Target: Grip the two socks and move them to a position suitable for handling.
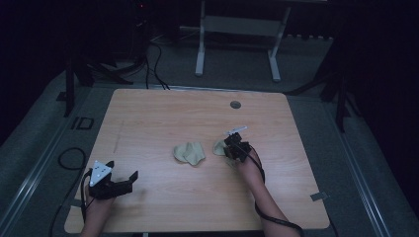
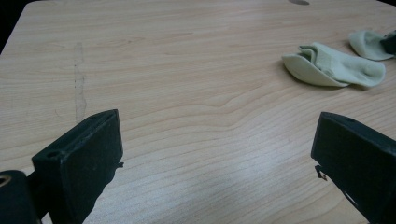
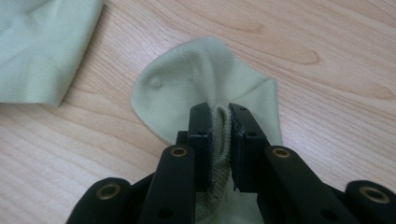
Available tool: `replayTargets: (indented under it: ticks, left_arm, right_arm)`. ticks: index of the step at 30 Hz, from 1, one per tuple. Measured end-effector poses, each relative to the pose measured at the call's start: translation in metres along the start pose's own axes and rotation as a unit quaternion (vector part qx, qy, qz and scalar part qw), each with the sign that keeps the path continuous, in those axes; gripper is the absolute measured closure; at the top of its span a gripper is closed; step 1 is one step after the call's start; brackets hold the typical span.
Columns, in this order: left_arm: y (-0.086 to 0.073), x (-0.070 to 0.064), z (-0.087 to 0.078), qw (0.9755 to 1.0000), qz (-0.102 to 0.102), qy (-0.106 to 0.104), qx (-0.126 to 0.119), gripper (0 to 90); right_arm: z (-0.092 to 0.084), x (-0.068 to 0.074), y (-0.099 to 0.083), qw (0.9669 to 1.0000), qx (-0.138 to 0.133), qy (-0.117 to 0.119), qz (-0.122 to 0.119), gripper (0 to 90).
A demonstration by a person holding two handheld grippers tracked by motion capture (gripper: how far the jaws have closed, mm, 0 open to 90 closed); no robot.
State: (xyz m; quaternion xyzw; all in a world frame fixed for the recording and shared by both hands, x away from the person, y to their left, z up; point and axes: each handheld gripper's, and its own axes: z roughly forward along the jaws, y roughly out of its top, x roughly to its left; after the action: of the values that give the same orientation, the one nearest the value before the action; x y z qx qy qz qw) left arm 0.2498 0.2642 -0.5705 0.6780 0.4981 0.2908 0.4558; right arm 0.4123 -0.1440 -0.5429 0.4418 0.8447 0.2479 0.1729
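Two pale green socks lie on the wooden table (image 1: 163, 118). One sock (image 1: 189, 152) is crumpled near the middle, also seen at the top left corner of the right gripper view (image 3: 42, 46) and at the upper right of the left gripper view (image 2: 334, 67). The other sock (image 3: 205, 79) lies just right of it (image 1: 219, 147). My right gripper (image 3: 219, 114) is shut on this sock, its fabric pinched into a ridge between the jaws. My left gripper (image 1: 122, 177) rests open near the table's front left corner, its jaws (image 2: 215, 154) wide apart over bare wood.
A round cable hole (image 1: 235, 104) sits near the table's far edge. Beyond the table stand a white desk frame (image 1: 237, 44) and dark stands with cables on the grey floor. A cable loop (image 1: 69, 158) lies left of the table.
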Motion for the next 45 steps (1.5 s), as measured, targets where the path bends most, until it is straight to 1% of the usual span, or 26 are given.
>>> replayTargets:
  ticks: [4,6,9,10,11,12,14,15,16,17,20,21,23,26,28,32,34,35,36,37,38,39,40,41,43,45]
  left_arm:
    - [0.000,0.000,0.000,1.0000,0.000,-0.001,-0.001,2.0]
    - [0.000,0.000,0.000,1.0000,-0.001,-0.001,0.000,2.0]
    - [0.000,0.000,0.000,1.0000,0.000,-0.001,-0.003,2.0]
    - [0.000,0.000,0.000,1.0000,0.000,-0.001,-0.003,2.0]
    - [0.001,-0.001,0.000,1.0000,0.003,-0.002,-0.009,2.0]
    - [0.001,-0.002,0.000,0.9999,0.004,-0.004,-0.011,2.0]
    - [0.001,-0.003,0.000,0.9999,0.005,-0.005,-0.010,2.0]
    - [0.001,-0.003,0.000,0.9999,0.005,-0.005,-0.010,2.0]
    - [0.001,-0.003,0.002,0.9999,0.007,-0.007,-0.005,2.0]
    - [0.001,-0.004,0.003,0.9999,0.007,-0.007,-0.003,2.0]
    - [0.001,-0.005,0.003,0.9999,0.008,-0.008,-0.003,2.0]
    - [0.002,-0.005,0.003,0.9999,0.009,-0.008,-0.003,2.0]
    - [0.002,-0.007,0.003,0.9999,0.011,-0.010,-0.006,2.0]
    - [0.003,-0.010,0.001,0.9993,0.022,-0.020,-0.022,2.0]
    - [0.004,-0.012,0.001,0.9990,0.025,-0.024,-0.027,2.0]
    - [0.004,-0.017,0.002,0.9989,0.036,-0.028,-0.015,2.0]
    - [0.005,-0.018,0.002,0.9986,0.041,-0.030,-0.016,2.0]
    - [0.005,-0.019,0.002,0.9985,0.041,-0.032,-0.017,2.0]
    - [0.005,-0.019,0.002,0.9981,0.040,-0.041,-0.020,2.0]
    - [0.005,-0.019,0.002,0.9973,0.037,-0.057,-0.027,2.0]
    - [0.005,-0.020,0.002,0.9966,0.034,-0.068,-0.031,2.0]
    - [0.005,-0.020,0.002,0.9966,0.034,-0.068,-0.031,2.0]
    - [0.006,-0.023,0.004,0.9959,0.042,-0.076,-0.025,2.0]
    - [0.006,-0.025,0.005,0.9959,0.045,-0.075,-0.022,2.0]
    - [0.006,-0.029,0.007,0.9955,0.050,-0.079,-0.017,2.0]
    - [0.007,-0.033,0.009,0.9955,0.053,-0.078,-0.014,2.0]
  right_arm:
    - [-0.013,-0.002,-0.002,0.9999,-0.011,0.003,0.002,80.3]
    - [-0.022,0.000,-0.003,0.9998,-0.016,0.007,-0.005,80.5]
    - [-0.037,0.005,-0.005,0.9994,-0.027,0.010,-0.021,80.6]
    - [-0.037,0.005,-0.005,0.9994,-0.027,0.010,-0.021,80.6]
    - [-0.043,0.007,-0.006,0.9992,-0.030,0.014,-0.021,80.6]
    - [-0.057,0.011,-0.010,0.9989,-0.040,0.015,-0.020,81.0]
    - [-0.068,0.017,-0.014,0.9982,-0.049,0.021,-0.030,81.0]
    - [-0.068,0.017,-0.014,0.9982,-0.049,0.021,-0.030,81.0]
    - [-0.075,0.021,-0.016,0.9977,-0.054,0.018,-0.036,81.0]
    - [-0.088,0.027,-0.017,0.9965,-0.065,0.015,-0.050,80.9]
    - [-0.110,0.037,-0.019,0.9940,-0.086,0.015,-0.065,81.0]
    - [-0.114,0.040,-0.021,0.9934,-0.091,0.017,-0.068,80.9]
    - [-0.120,0.053,-0.028,0.9923,-0.092,0.022,-0.080,81.0]
    - [-0.116,0.069,-0.043,0.9922,-0.077,0.050,-0.085,81.0]
    - [-0.108,0.082,-0.052,0.9912,-0.061,0.075,-0.090,81.0]
    - [-0.086,0.105,-0.066,0.9903,-0.029,0.105,-0.087,80.8]
    - [-0.077,0.114,-0.070,0.9894,-0.018,0.114,-0.089,80.7]
    - [-0.071,0.117,-0.073,0.9888,-0.009,0.124,-0.082,80.0]
    - [-0.068,0.119,-0.074,0.9884,-0.005,0.129,-0.080,79.2]
    - [-0.063,0.122,-0.075,0.9877,0.003,0.135,-0.078,75.8]
    - [-0.059,0.125,-0.076,0.9870,0.009,0.139,-0.080,70.4]
    - [-0.059,0.125,-0.076,0.9870,0.009,0.139,-0.080,70.4]
    - [-0.057,0.128,-0.076,0.9871,0.009,0.136,-0.084,67.9]
    - [-0.056,0.133,-0.076,0.9891,0.001,0.120,-0.085,57.1]
    - [-0.053,0.142,-0.076,0.9900,-0.007,0.101,-0.098,51.4]
    - [-0.052,0.149,-0.075,0.9899,-0.010,0.092,-0.107,47.1]
